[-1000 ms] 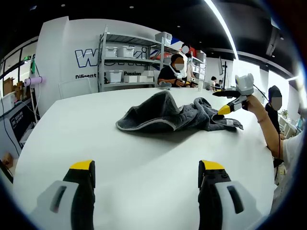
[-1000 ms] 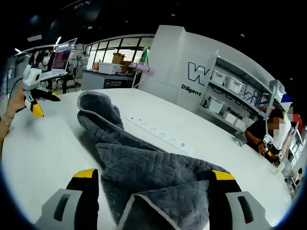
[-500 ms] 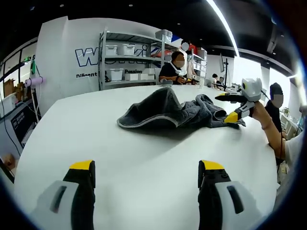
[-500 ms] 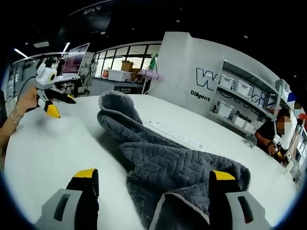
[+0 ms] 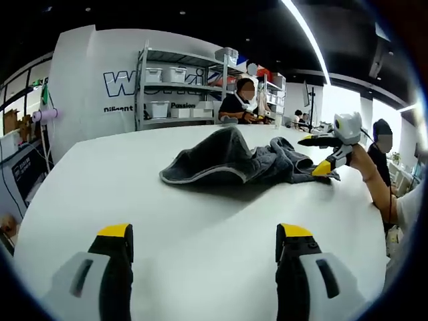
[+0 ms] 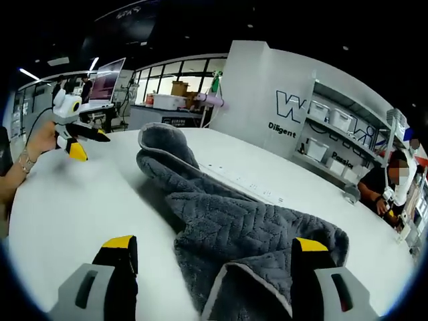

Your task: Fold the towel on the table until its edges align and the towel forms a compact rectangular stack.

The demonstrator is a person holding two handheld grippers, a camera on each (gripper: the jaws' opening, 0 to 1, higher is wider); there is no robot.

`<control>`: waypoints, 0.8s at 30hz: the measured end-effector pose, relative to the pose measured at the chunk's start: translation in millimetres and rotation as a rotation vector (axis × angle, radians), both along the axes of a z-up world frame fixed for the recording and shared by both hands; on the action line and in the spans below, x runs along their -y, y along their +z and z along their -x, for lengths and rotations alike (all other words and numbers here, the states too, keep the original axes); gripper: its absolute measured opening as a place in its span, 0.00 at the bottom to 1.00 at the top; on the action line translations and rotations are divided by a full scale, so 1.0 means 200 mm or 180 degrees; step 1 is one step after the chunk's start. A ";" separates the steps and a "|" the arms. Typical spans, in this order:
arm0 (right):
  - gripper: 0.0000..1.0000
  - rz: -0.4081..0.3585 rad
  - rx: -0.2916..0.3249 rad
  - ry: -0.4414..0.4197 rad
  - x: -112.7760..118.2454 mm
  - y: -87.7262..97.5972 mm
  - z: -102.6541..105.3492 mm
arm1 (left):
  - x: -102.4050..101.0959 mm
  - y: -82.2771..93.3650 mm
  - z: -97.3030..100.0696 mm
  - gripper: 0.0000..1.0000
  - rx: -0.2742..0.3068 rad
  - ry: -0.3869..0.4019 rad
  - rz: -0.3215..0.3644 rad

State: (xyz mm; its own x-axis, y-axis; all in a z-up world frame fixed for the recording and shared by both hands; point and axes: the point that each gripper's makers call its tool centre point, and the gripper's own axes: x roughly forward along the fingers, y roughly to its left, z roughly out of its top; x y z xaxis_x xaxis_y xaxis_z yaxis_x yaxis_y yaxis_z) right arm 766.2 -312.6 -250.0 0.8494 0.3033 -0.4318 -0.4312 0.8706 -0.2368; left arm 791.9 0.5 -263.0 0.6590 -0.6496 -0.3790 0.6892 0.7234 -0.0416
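- On the white table (image 5: 200,221) in the left gripper view, the grey towel (image 5: 234,159) lies crumpled in a heap well ahead of the left gripper (image 5: 204,244), whose jaws stand wide apart over bare tabletop, holding nothing.
- At the towel's far side, the right gripper (image 5: 319,155) hovers with its jaws parted, just beside the cloth.
- In the right gripper view, the towel (image 6: 227,227) spreads between that gripper's wide-open jaws, a pale-trimmed edge (image 6: 231,284) nearest; nothing is pinched yet.
- Across the table, the left gripper (image 6: 81,142) hangs apart from the heap.
- Judgement: folding has not begun; next, each gripper needs a corner to spread the cloth flat.
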 end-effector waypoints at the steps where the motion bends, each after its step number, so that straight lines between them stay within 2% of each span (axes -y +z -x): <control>1: 0.99 -0.0005 0.0007 -0.0003 0.00 0.00 0.00 | 0.01 0.00 0.00 0.93 -0.0006 -0.0015 0.0003; 5: 0.99 -0.0017 0.0014 -0.0036 0.02 0.01 0.00 | 0.05 0.00 0.03 0.92 -0.0049 -0.0104 0.0078; 9: 0.99 -0.0013 0.0014 -0.0060 0.05 0.02 0.00 | 0.07 0.01 0.04 0.91 -0.0010 -0.0163 0.0071; 14: 0.98 -0.0029 0.0074 -0.0090 0.07 0.05 0.00 | 0.08 0.09 0.02 0.85 0.0265 -0.0181 -0.0024; 16: 0.98 -0.0006 0.0075 -0.0104 0.08 0.05 -0.01 | 0.10 0.09 0.03 0.85 0.0207 -0.0274 -0.0014; 18: 0.98 0.0021 0.0066 -0.0113 0.09 0.04 -0.01 | 0.14 0.11 0.04 0.85 0.0110 -0.0354 0.0102; 20: 0.97 0.0044 0.0065 -0.0116 0.10 0.04 -0.01 | 0.18 0.15 0.04 0.85 0.0094 -0.0389 0.0211; 24: 0.97 0.0016 0.0101 -0.0126 0.11 0.06 -0.01 | 0.28 0.20 0.04 0.84 0.0082 -0.0500 0.0285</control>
State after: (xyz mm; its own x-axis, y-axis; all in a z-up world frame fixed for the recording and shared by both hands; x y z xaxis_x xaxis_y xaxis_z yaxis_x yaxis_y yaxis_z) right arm 768.5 -333.7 -238.4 0.8740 0.2672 -0.4058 -0.3887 0.8856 -0.2541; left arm 784.0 -55.4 -222.4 0.5555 -0.7758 -0.2993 0.7951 0.6009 -0.0819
